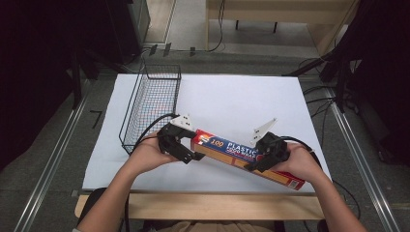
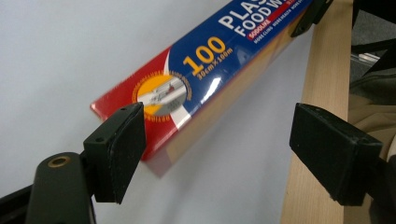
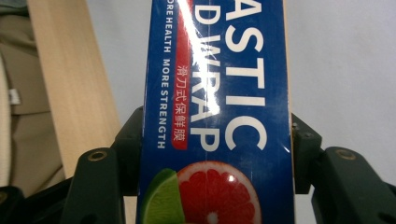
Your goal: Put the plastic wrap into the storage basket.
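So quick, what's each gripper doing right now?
Left gripper: open, its jaws apart at the end of the plastic wrap box.
Right gripper: closed on the plastic wrap box, holding it.

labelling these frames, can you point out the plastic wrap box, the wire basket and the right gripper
plastic wrap box [image 1: 227,147], high view, blue top face.
wire basket [image 1: 151,101], high view, mesh floor.
right gripper [image 3: 212,154], right gripper view, midway between its jaws, which clamp the box.

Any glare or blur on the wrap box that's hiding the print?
Right gripper view: a white glare streak crosses the blue plastic-wrap box, yet the lettering stays sharp. Left gripper view: small glints on it, and the black jaws look soft. High view: even light, small print unreadable.
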Motion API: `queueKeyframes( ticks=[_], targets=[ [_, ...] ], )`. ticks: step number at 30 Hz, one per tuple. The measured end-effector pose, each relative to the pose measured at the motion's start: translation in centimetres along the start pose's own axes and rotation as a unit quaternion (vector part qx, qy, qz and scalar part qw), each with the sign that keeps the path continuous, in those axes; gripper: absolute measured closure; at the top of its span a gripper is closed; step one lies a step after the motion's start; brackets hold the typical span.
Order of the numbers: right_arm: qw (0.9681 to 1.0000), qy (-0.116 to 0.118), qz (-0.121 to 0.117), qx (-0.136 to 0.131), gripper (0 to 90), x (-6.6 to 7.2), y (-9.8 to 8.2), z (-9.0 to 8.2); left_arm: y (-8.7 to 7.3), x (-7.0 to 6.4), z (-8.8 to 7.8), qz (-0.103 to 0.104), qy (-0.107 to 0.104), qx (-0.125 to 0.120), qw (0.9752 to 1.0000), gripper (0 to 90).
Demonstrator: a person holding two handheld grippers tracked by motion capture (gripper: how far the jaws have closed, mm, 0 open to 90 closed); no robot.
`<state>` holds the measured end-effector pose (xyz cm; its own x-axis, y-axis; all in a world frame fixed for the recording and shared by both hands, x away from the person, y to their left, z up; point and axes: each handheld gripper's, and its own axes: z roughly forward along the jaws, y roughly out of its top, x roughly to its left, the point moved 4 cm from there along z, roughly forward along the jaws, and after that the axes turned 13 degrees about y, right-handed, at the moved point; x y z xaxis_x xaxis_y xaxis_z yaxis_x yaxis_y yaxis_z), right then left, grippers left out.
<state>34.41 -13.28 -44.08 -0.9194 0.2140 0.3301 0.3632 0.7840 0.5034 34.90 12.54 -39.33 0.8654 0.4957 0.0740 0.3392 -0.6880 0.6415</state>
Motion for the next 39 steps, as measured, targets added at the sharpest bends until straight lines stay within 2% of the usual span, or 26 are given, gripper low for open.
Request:
queueKeyframes(
  ticks=[3, 5, 7, 8, 13, 15, 16, 19, 23, 28, 29, 30, 31, 32, 33, 34, 35, 37, 39],
  targets=[
    [0.9999, 0.006, -0.008, -0.003, 41.2, 0.4, 0.3, -0.1, 0.6, -0.1, 0.0, 0.009, -0.002, -0.001, 1.0000, 19.7],
    [0.9995, 0.015, -0.026, 0.003, 41.1, 0.9, 0.4, -0.2, 1.0, -0.3, 0.0, 0.012, -0.005, -0.004, 0.9999, 19.6],
    [0.9994, 0.016, -0.031, 0.006, 41.1, 1.0, 0.5, -0.2, 1.3, -0.5, 0.0, 0.018, -0.010, -0.005, 0.9998, 19.7],
    [0.9989, 0.024, -0.038, 0.010, 41.2, 1.3, 0.6, -0.1, 1.4, -0.6, 0.1, 0.024, -0.011, -0.003, 0.9996, 19.7],
    [0.9981, 0.029, -0.052, 0.017, 41.1, 1.7, 0.8, 0.3, 1.5, -1.5, 0.5, 0.052, -0.021, 0.007, 0.9984, 19.7],
    [0.9976, 0.032, -0.058, 0.021, 41.1, 1.9, 0.9, 0.4, 1.6, -1.8, 0.6, 0.057, -0.024, 0.007, 0.9981, 20.1],
    [0.9966, 0.037, -0.070, 0.024, 41.1, 2.1, 1.1, 0.5, 1.6, -1.9, 0.6, 0.062, -0.027, 0.007, 0.9977, 23.9],
    [0.9955, 0.045, -0.077, 0.031, 41.1, 2.3, 1.4, 0.6, 1.7, -2.4, 0.8, 0.077, -0.033, 0.008, 0.9965, 24.5],
    [0.9939, 0.048, -0.093, 0.037, 41.1, 2.7, 2.0, 0.7, 1.8, -3.0, 1.4, 0.084, -0.048, 0.019, 0.9952, 23.6],
    [0.9920, 0.038, -0.113, 0.042, 41.1, 3.0, 2.5, 0.9, 1.8, -3.8, 2.2, 0.099, -0.057, 0.037, 0.9928, 23.1],
    [0.9938, 0.077, -0.010, 0.079, 41.1, 4.8, 2.0, 0.7, 1.8, -4.0, 2.4, 0.100, -0.057, 0.040, 0.9925, 23.5],
    [0.9944, 0.025, -0.087, 0.054, 41.2, 3.3, 2.6, 0.9, 1.8, -4.1, 2.5, 0.107, -0.057, 0.046, 0.9916, 23.6],
    [0.9926, 0.041, -0.103, 0.050, 41.2, 3.4, 2.7, 1.2, 1.8, -4.2, 2.7, 0.108, -0.058, 0.047, 0.9913, 23.6],
    [0.9922, 0.025, -0.114, 0.043, 41.1, 3.1, 2.9, 1.3, 1.8, -4.4, 2.9, 0.110, -0.058, 0.049, 0.9910, 23.4],
    [0.9922, 0.025, -0.114, 0.043, 41.1, 3.1, 2.9, 1.3, 1.8, -4.5, 3.0, 0.116, -0.059, 0.052, 0.9901, 23.4],
    [0.9935, 0.021, -0.101, 0.049, 41.1, 3.3, 2.8, 1.2, 1.8, -4.6, 3.1, 0.119, -0.059, 0.054, 0.9896, 23.5],
    [0.9914, 0.036, -0.117, 0.045, 41.1, 3.5, 2.9, 1.4, 1.8, -4.8, 3.3, 0.118, -0.059, 0.054, 0.9897, 23.6],
    [0.9909, 0.031, -0.124, 0.041, 41.1, 3.6, 3.0, 1.3, 1.7, -4.9, 3.4, 0.124, -0.062, 0.058, 0.9886, 30.6],
    [0.9895, 0.022, -0.136, 0.044, 41.0, 3.7, 3.1, 1.4, 1.6, -5.0, 3.4, 0.130, -0.066, 0.057, 0.9877, 32.4]
  ],
)
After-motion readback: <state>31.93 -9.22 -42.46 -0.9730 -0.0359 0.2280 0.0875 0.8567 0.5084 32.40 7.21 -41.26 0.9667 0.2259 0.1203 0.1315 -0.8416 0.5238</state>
